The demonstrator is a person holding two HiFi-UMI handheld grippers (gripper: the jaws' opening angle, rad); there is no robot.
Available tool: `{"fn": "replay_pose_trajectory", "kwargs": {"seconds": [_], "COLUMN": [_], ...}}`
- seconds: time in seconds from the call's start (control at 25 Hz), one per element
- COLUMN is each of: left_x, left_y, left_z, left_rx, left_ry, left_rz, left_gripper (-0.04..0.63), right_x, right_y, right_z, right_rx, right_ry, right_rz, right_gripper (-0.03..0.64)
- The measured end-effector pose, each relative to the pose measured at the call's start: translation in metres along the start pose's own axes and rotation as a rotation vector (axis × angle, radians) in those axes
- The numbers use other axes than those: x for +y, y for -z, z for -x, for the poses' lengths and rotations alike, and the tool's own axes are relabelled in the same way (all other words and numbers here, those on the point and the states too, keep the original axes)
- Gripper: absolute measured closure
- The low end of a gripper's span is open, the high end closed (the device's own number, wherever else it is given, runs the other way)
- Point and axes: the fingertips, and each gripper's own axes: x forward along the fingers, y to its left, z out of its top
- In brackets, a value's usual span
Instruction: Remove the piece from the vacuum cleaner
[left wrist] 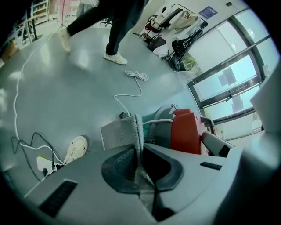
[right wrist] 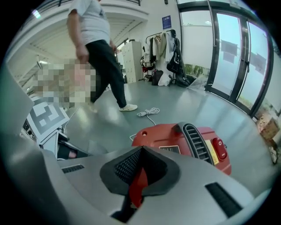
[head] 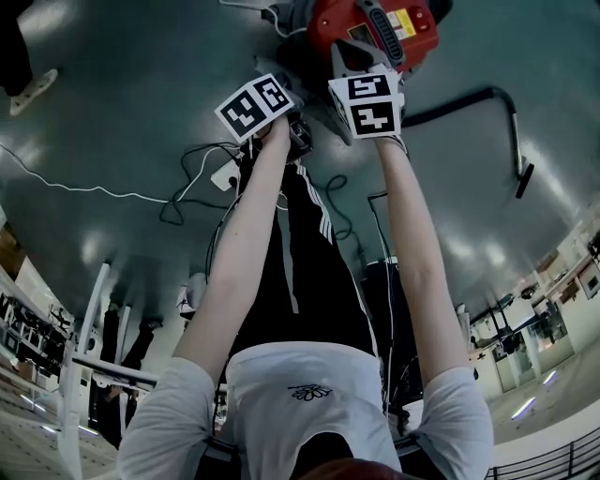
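Observation:
The red vacuum cleaner (head: 375,28) stands on the grey floor just ahead of both grippers. In the left gripper view its red and grey body (left wrist: 184,132) is to the right. My left gripper (left wrist: 138,147) is shut on a flat grey mesh piece (left wrist: 120,132) that sticks up from between the jaws beside the vacuum. In the right gripper view the vacuum body (right wrist: 184,140) with its vent and red switch lies close ahead. My right gripper (right wrist: 141,154) is shut on a thin red part (right wrist: 139,184) of the vacuum. Both marker cubes (head: 255,105) hide the jaws in the head view.
A white power strip (left wrist: 44,165) with cables and the person's shoe (left wrist: 78,147) lie at the left. A coiled white cord (left wrist: 137,75) rests further out. Another person (right wrist: 99,48) walks across the floor. A black tube (head: 511,122) lies right of the vacuum. Glass doors (right wrist: 228,52) stand behind.

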Motion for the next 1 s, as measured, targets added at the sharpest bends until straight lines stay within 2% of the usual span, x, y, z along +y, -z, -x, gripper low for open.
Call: {"fn": "replay_pose_trajectory", "kwargs": {"seconds": [0.2, 0.4, 0.52, 0.64, 0.88, 1.0], "left_x": [0.017, 0.021, 0.022, 0.024, 0.029, 0.034], "left_y": [0.009, 0.018, 0.023, 0.029, 0.032, 0.028], "left_z": [0.006, 0.011, 0.012, 0.015, 0.025, 0.028], "left_rx": [0.006, 0.0, 0.004, 0.007, -0.022, -0.039], "left_ry": [0.0, 0.001, 0.016, 0.025, 0.024, 0.039], "left_rz": [-0.031, -0.127, -0.12, -0.112, -0.11, -0.062], "left_gripper": [0.578, 0.58, 0.58, 0.58, 0.58, 0.58], "right_x": [-0.001, 0.002, 0.0, 0.002, 0.005, 0.007], "right_y": [-0.001, -0.001, 0.0, 0.0, 0.0, -0.003], "right_z": [-0.002, -0.005, -0.007, -0.006, -0.005, -0.006], "right_rx": [-0.008, 0.048, 0.118, 0.176, 0.201, 0.227], "right_ry": [0.047, 0.036, 0.009, 0.005, 0.054, 0.056], "right_rz": [0.048, 0.075, 0.04, 0.063, 0.1, 0.113], "right_gripper": [0.604, 0.604, 0.604, 0.604, 0.604, 0.604]}}
